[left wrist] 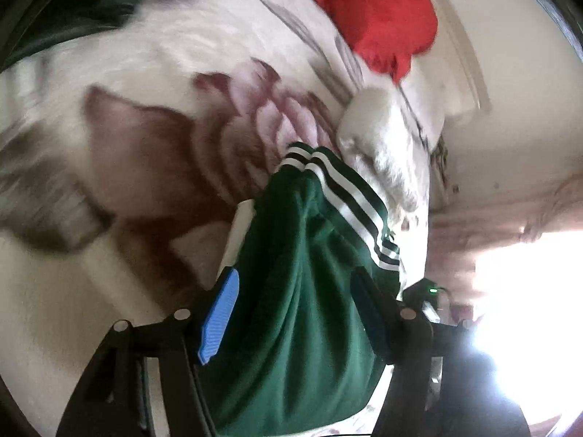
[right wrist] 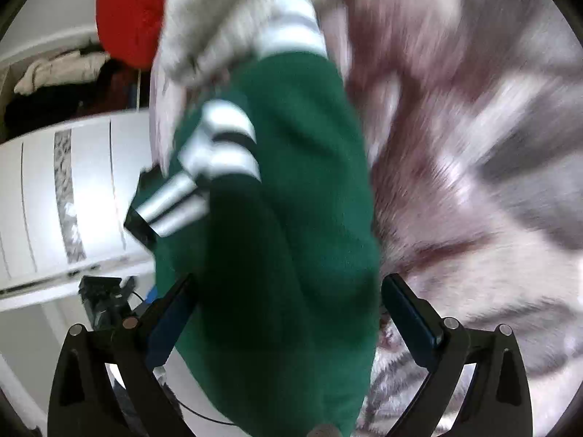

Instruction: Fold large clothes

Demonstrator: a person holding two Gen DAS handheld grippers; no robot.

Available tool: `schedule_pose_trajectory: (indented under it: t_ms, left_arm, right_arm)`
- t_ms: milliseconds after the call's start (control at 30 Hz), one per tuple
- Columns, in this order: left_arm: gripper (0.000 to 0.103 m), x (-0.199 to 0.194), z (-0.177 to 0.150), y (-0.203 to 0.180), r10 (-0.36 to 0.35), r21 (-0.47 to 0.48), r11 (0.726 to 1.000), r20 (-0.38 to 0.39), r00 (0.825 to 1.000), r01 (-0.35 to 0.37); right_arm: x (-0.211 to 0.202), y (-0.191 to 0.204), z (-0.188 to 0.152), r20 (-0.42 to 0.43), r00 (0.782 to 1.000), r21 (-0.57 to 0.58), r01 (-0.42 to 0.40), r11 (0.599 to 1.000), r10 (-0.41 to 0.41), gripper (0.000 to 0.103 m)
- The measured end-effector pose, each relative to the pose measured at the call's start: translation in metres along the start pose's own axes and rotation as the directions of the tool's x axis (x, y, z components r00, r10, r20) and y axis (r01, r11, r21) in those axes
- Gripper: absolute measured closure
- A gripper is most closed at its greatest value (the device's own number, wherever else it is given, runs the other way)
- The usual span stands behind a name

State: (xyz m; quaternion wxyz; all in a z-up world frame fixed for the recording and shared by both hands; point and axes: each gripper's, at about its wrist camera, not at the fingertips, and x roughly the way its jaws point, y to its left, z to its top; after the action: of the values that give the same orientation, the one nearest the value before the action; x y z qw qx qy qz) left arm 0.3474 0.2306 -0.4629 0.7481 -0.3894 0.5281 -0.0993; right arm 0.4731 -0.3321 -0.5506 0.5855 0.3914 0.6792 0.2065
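Note:
A dark green garment with white and black side stripes hangs bunched from both grippers above a bed. In the left wrist view the green garment [left wrist: 302, 284] fills the gap between the blue-padded fingers [left wrist: 220, 313] of my left gripper [left wrist: 297, 306], which is shut on it. In the right wrist view the same garment [right wrist: 284, 218] passes between the dark fingers [right wrist: 408, 313] of my right gripper [right wrist: 288, 302], which grips it too. The striped edge [right wrist: 218, 153] folds over near the top. Both views are motion-blurred.
A white bedspread with a maroon and grey floral print [left wrist: 164, 138] lies under the garment. A red cloth [left wrist: 375, 11] and a white fluffy cloth [left wrist: 379, 145] lie at the bed's far side. A white cabinet [right wrist: 73, 189] stands left; a bright window [left wrist: 528, 291] glares right.

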Motion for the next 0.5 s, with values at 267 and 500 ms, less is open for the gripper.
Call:
schedule_pose_trajectory:
  t_ms: [267,500]
  left_arm:
    - [0.042,-0.064,-0.089,0.061,0.148,-0.176,0.977,0.137,0.979,-0.123]
    - [0.042,-0.070,-0.148,0.085,0.211,-0.203,0.958,0.027,0.977,-0.201]
  right_arm:
    - [0.030,-0.005,-0.009,0.070,0.996,0.023,-0.051,0.998,0.049,0.040]
    - [-0.013,-0.020,-0.149,0.399,0.896,0.376,-0.354,0.856,0.195,0.071]
